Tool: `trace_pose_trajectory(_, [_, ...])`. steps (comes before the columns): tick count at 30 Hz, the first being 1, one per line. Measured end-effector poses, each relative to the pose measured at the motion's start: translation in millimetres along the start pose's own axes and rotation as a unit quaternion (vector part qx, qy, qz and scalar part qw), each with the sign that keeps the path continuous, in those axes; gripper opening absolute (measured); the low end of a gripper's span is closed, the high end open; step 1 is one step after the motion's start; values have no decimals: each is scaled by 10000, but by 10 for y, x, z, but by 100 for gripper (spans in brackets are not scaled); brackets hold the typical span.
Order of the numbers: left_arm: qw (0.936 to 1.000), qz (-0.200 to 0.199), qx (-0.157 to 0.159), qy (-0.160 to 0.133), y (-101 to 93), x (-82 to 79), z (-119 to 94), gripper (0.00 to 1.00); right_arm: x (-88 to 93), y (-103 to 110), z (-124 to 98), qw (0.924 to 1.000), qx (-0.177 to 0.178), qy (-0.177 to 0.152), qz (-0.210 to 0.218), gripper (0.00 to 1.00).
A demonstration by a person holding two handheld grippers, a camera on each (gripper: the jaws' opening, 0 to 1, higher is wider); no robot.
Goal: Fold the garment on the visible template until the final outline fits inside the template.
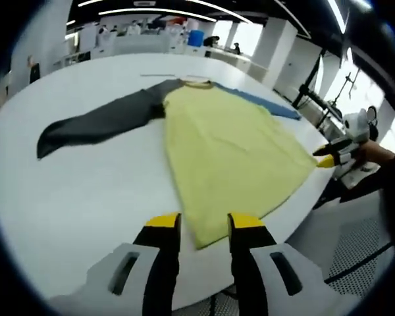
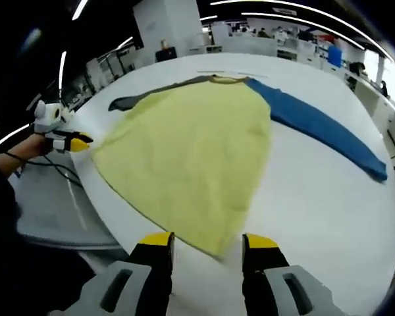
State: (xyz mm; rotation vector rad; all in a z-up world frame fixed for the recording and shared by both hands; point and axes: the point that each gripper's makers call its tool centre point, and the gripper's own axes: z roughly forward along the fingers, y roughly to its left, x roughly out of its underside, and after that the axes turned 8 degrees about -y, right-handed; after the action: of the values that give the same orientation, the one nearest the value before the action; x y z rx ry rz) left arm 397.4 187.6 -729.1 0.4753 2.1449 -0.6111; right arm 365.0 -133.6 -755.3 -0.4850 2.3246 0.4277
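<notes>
A long-sleeved garment lies flat on the white table (image 1: pixel 72 191), its yellow body (image 1: pixel 224 145) ending in a hem toward me. Its dark grey sleeve (image 1: pixel 99 122) stretches left and its blue sleeve (image 1: pixel 266 102) runs right. My left gripper (image 1: pixel 204 220) is open, its yellow-tipped jaws standing either side of the near hem corner. In the right gripper view the yellow body (image 2: pixel 191 151) and blue sleeve (image 2: pixel 322 128) spread ahead. My right gripper (image 2: pixel 207 240) is open at the other hem corner. Each gripper appears in the other's view, right gripper (image 1: pixel 329 160) and left gripper (image 2: pixel 69 141).
The table's rounded edge (image 1: pixel 303 204) runs just under both hem corners, with grey floor (image 1: pixel 355 243) below. A thin line (image 1: pixel 161 75) marks the table beyond the collar. A person's hand (image 1: pixel 375 155) holds the far gripper. Stands (image 1: pixel 316 85) rise at the right.
</notes>
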Motion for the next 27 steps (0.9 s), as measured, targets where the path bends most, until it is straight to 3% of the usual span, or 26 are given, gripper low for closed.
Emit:
trace_pose_trajectory(4, [9995, 160, 71, -257, -37, -121, 17, 46, -96, -38, -6, 9993, 38, -195, -316, 55])
trace_pose_trajectory(7, [9980, 465, 131, -398, -49, -184, 47, 57, -219, -80, -21, 9986, 25, -444, -297, 65])
trace_pose_trajectory(16, [9971, 570, 152, -483, -89, -285, 114, 73, -513, -354, -82, 9957, 147, -916, 3, 83])
trace_pose_trajectory(27, [9948, 683, 293, -692, -156, -462, 180, 89, -806, -1088, -176, 9877, 746, -1319, 380, 92])
